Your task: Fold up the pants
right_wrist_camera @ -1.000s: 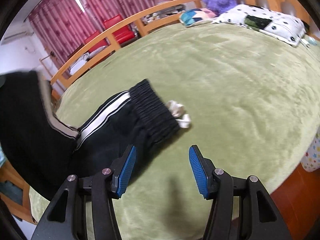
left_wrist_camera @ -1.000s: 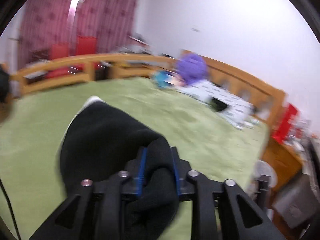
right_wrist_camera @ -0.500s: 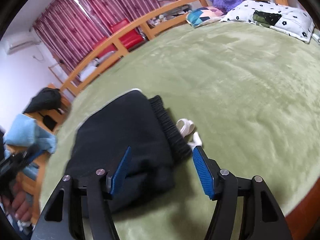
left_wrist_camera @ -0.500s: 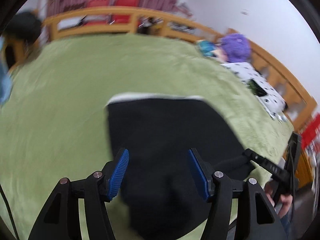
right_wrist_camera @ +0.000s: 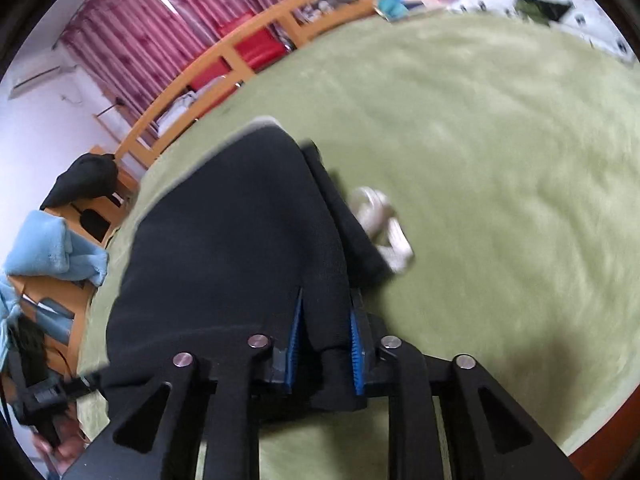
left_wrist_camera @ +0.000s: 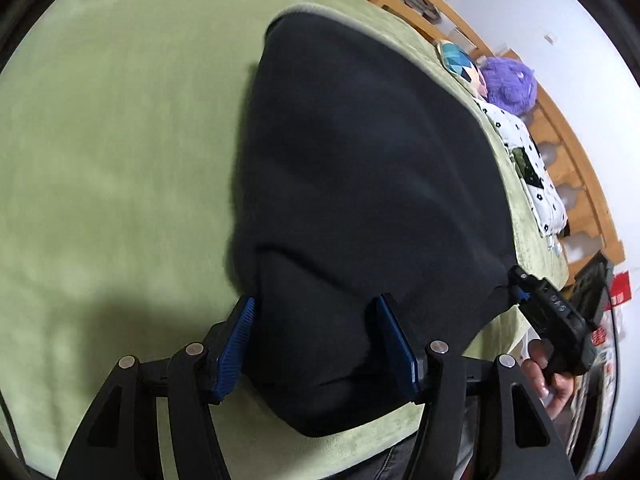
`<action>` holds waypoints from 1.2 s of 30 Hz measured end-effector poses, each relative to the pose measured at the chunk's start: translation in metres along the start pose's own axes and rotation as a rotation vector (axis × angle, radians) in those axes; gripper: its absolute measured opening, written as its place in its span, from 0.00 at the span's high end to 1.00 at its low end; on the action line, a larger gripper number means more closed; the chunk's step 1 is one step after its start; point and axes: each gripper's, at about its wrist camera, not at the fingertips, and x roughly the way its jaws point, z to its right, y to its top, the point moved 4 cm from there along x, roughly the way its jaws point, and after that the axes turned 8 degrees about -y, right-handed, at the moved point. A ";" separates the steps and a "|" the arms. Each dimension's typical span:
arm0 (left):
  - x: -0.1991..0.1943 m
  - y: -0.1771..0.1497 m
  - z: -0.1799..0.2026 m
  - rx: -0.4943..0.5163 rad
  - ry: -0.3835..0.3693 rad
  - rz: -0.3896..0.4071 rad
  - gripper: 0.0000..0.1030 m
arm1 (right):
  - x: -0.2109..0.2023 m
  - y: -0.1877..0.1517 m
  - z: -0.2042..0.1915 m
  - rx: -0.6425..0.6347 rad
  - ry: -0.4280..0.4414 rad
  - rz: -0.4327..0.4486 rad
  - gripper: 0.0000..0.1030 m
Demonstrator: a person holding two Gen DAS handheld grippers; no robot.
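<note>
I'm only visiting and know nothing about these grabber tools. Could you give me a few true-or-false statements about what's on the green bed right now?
1. The black fabric pants lie on a green plush bedspread. True.
2. The right gripper is wide open, holding nothing. False: it is shut on a fold of the pants.
3. The left gripper is open, its blue pads either side of the fabric. True.
4. The purple plush toy sits on the pants. False: it is far off by the wooden headboard.

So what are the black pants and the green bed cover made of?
The pants look like soft, matte knit, maybe fleece: they slump in thick folds, with a ribbed band. The bed cover looks like plush, velvety fabric: its short pile shows lighter and darker patches.
</note>
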 end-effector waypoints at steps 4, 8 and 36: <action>-0.012 0.005 -0.001 -0.002 -0.050 -0.039 0.42 | -0.011 0.005 -0.001 -0.053 -0.038 -0.005 0.60; -0.032 0.007 0.007 0.096 0.027 -0.025 0.42 | -0.029 0.017 -0.008 -0.107 -0.072 0.040 0.59; -0.057 0.082 -0.003 0.274 0.189 0.143 0.35 | 0.026 0.105 -0.094 -0.367 -0.149 0.094 0.44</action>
